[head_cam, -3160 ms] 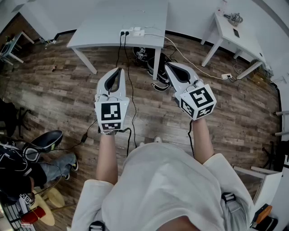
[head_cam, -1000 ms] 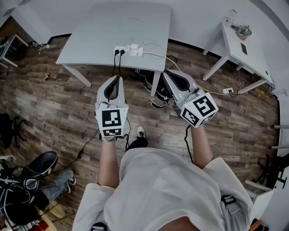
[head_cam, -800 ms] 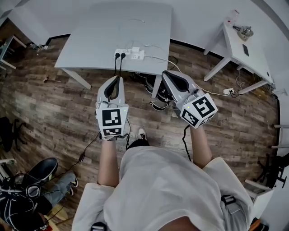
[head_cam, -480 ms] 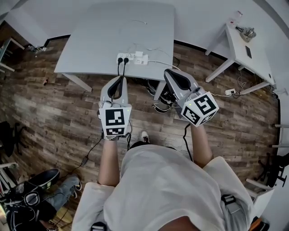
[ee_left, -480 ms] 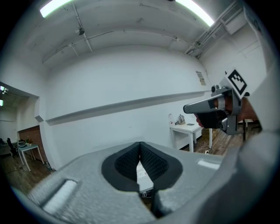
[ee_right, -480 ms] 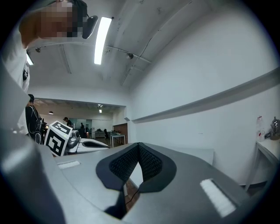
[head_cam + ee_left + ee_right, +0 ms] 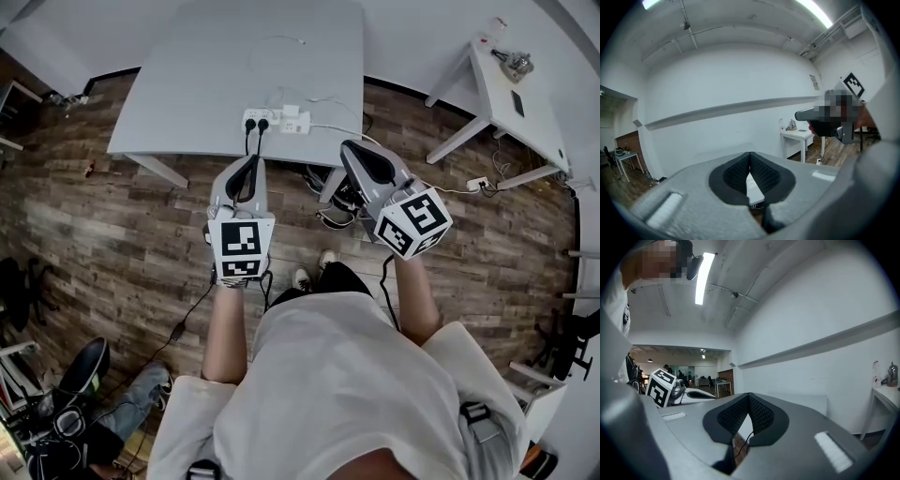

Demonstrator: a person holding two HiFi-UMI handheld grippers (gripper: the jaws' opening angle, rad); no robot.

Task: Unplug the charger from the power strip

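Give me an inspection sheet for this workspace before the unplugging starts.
Surface: grey table, mostly bare.
Job's things: power strip near the table's front edge; white charger plugged into it, beside two black plugs.
Clutter: thin white lead at the table's far side.
Grippers: left claw and right claw both shut, empty, short of the strip.
Cables: black cords drop from the plugs; white cord runs right to the floor.
Surroundings: wood floor; small white table at right.
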